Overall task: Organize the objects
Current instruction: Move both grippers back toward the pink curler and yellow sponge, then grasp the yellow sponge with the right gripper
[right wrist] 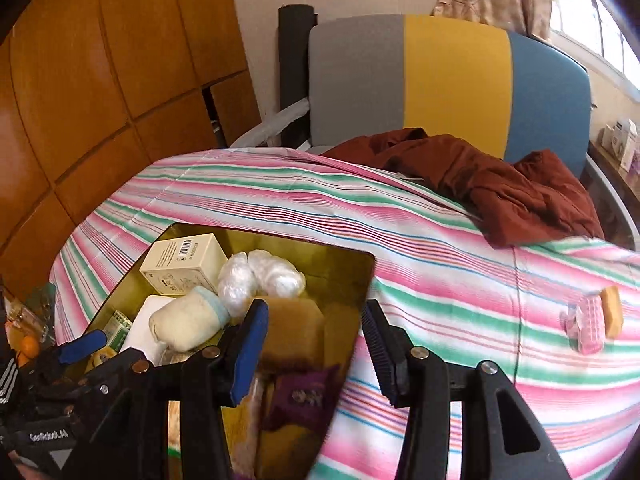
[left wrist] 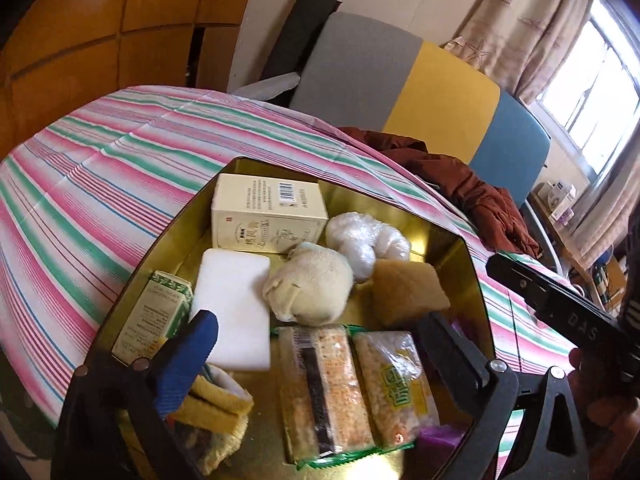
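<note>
both grippers [left wrist: 320, 344] [right wrist: 316, 344] gaping over crowded tin [left wrist: 472, 264] — sponge [right wrist: 612, 312] apart

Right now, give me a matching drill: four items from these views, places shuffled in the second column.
1. cream box
2. brown jacket
3. pink curler
4. snack packs

a. on the striped cloth, right of the tin
b. far corner of the tin
c. near end of the tin, side by side
d. draped over the table's far edge by the chair

Pairs: 1-b, 2-d, 3-a, 4-c
</note>
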The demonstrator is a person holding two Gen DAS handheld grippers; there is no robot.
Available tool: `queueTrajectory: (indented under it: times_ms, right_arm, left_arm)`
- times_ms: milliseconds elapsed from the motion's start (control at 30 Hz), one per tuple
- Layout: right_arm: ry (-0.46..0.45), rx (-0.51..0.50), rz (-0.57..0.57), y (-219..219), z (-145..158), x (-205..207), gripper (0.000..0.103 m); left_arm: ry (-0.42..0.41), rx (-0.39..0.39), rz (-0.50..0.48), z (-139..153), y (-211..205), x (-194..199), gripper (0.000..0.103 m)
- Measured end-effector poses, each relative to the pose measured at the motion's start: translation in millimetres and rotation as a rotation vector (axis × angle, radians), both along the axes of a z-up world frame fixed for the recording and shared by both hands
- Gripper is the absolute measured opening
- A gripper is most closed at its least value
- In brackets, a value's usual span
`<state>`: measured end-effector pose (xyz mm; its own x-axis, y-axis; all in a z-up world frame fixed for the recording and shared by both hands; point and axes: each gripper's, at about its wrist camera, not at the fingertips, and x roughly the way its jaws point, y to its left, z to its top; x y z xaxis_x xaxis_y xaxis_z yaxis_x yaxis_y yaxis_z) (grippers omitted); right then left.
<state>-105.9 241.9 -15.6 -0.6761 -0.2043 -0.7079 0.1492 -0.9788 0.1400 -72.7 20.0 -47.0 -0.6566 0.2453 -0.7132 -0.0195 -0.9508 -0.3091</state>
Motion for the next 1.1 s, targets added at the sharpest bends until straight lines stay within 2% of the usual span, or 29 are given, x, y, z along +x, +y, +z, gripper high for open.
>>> queueTrajectory:
  times_ms: [133,500,633,733,833,933,1100]
  right_arm:
    - [0.005,0.004,-0.049,25.1,-3.5,22.0,0.049]
    - [-0.079,-0.012,-0.234,135.7,-41.6,72.9,0.049]
    - [-0.098,-0.025,-0.331,184.9,-55.3,89.7,0.049]
    - [-0.105,-0.031,-0.406,219.6,-63.0,97.2,0.053]
    - [-0.105,-0.039,-0.464,253.8,-67.1,97.4,0.066]
    - [-0.102,-0.032,-0.509,282.2,-65.0,85.6,0.067]
    - [-0.033,0.031,-0.541,318.0,-48.6,47.9,0.067]
  left_arm:
    - [0.006,-0.007,-0.04,4.3,14.0,7.8,0.103]
    - [0.031,-0.016,-0.209,20.7,89.7,29.7,0.103]
    - [0.043,-0.038,-0.281,24.0,126.7,35.4,0.103]
    - [0.033,-0.083,-0.331,20.7,155.5,36.7,0.103]
    - [0.007,-0.097,-0.381,13.8,179.9,38.0,0.103]
    - [-0.018,-0.094,-0.418,7.3,201.1,39.7,0.103]
    - [-0.033,-0.109,-0.453,0.1,220.8,43.7,0.103]
